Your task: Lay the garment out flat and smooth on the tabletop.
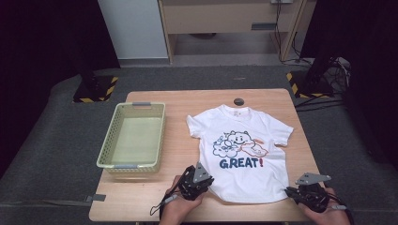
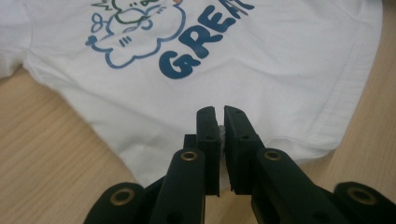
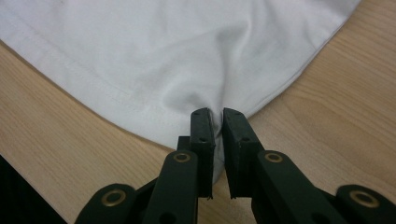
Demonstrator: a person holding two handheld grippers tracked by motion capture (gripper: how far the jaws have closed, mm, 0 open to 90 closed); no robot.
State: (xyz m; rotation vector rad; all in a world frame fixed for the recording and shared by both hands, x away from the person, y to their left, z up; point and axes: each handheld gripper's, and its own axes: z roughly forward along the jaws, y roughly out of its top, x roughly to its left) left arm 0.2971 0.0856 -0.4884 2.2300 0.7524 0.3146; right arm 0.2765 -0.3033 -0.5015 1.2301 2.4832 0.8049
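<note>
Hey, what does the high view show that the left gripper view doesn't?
High view alone: the green basket left of the shirt, the shirt's collar and sleeves, the dark round disc beyond the collar, and the right gripper at the hem's right corner. Left gripper view alone: close up, white fabric pinched between the left gripper's shut jaws. Both: the white T-shirt with its blue GREAT print, lying on the wooden table.

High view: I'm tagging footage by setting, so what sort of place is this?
Probably a lab or recording studio: a lone wooden table on grey carpet, hazard-striped stand bases, loose cables and dark surroundings.
</note>
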